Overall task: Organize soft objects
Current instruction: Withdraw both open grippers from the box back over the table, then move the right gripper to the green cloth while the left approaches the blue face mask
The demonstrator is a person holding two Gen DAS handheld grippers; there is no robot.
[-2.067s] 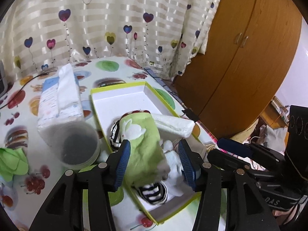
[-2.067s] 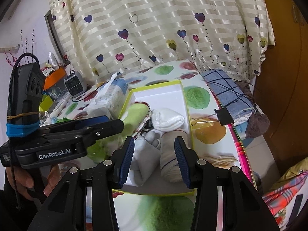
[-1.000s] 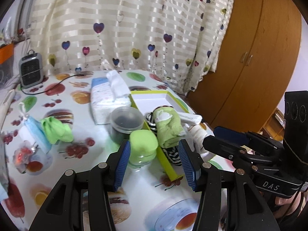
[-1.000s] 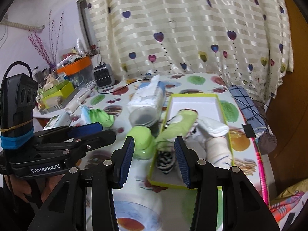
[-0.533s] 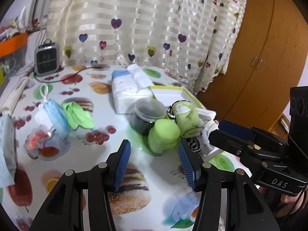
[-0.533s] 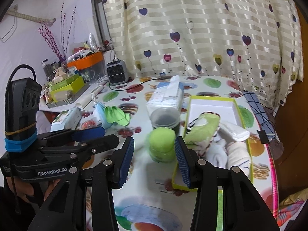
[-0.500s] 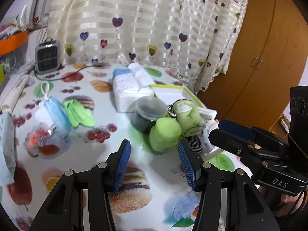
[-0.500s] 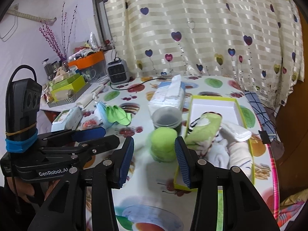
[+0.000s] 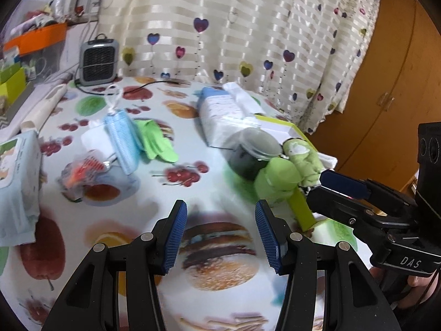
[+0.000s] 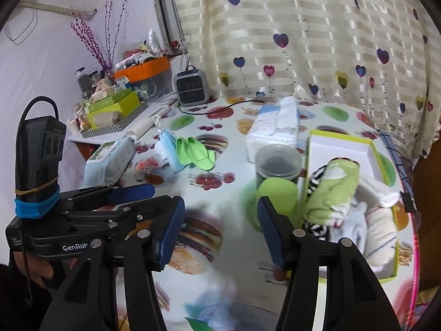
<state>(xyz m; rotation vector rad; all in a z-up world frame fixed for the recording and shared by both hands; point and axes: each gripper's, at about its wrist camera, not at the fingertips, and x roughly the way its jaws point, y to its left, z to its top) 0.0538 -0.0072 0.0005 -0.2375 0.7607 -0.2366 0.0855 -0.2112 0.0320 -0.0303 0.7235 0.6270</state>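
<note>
- Both pairs of jaws stand wide with nothing between them: our left gripper (image 9: 220, 234) hangs over the burger print on the tablecloth (image 9: 115, 215), and our right gripper (image 10: 220, 231) has just been opening further, also over bare cloth.
- We see the green socks (image 10: 193, 153) lying flat on the cloth, a bright lime pair, just right of a blue face mask (image 10: 168, 149) that they touch, well left of the box.
- We see the lime-rimmed white box (image 10: 341, 144) at the right side of the table; its far half is bare white floor.
- Its near half is packed with soft goods: a light green roll with a white patch (image 10: 335, 190) lies on top of a black-and-white striped piece (image 10: 317, 176), a folded white cloth (image 10: 377, 190) sits to the right of the roll, and a cream roll with thin blue lines (image 10: 381, 240) fills the near right corner.
- Just left of the box stands a clear round tub with dark contents (image 10: 277, 167), and a lime green lidded pot (image 10: 275, 195) stands nearer, touching it.
- Beyond the tub lies a tissue pack (image 10: 275, 128) with a white tissue sticking up.
</note>
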